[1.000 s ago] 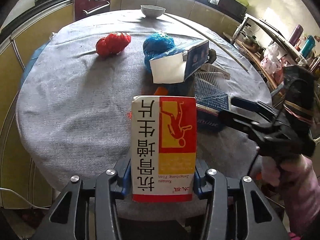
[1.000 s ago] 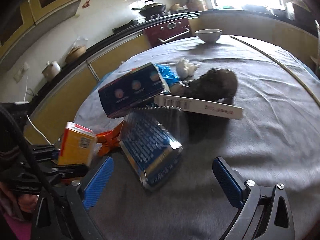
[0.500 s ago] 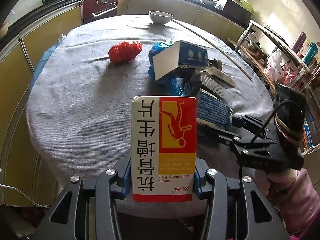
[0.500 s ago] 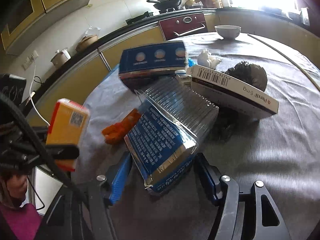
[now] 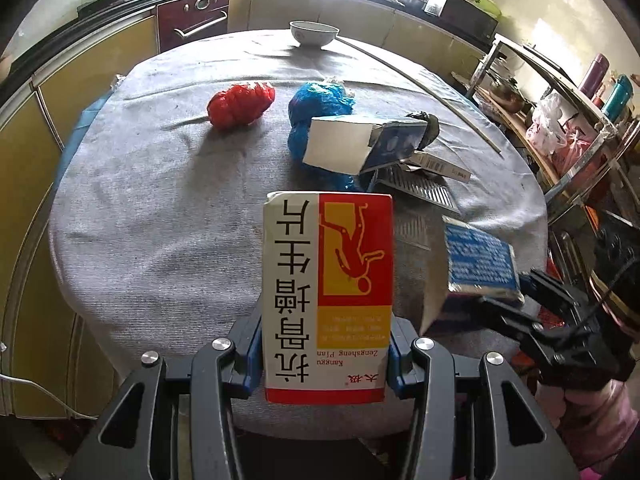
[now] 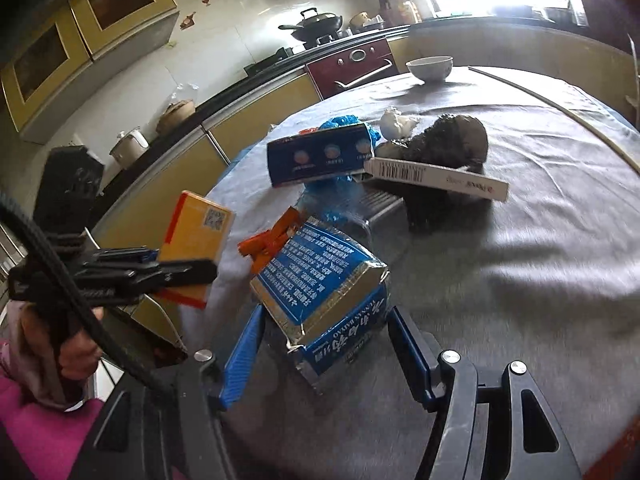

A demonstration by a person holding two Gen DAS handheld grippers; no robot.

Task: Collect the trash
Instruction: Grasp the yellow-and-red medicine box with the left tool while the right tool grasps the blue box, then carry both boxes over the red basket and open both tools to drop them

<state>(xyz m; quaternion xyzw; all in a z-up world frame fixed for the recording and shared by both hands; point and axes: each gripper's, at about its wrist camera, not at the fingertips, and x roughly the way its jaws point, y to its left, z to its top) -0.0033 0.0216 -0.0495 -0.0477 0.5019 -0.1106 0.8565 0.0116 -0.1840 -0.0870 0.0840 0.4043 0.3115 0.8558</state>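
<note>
Since half a second ago, your right gripper [image 6: 324, 354] is carrying the blue packet [image 6: 320, 280] clear of the pile, its fingers pinching the packet near the table's [image 5: 160, 208] edge. Your left gripper [image 5: 326, 354] is keeping its fingers clamped on the red-and-white medicine box [image 5: 326, 296], upright just off the near rim. Farther back, a red bag [image 5: 240, 104], a blue bag [image 5: 320, 100] and a blue carton [image 6: 320, 154] are lying on the grey cloth.
</note>
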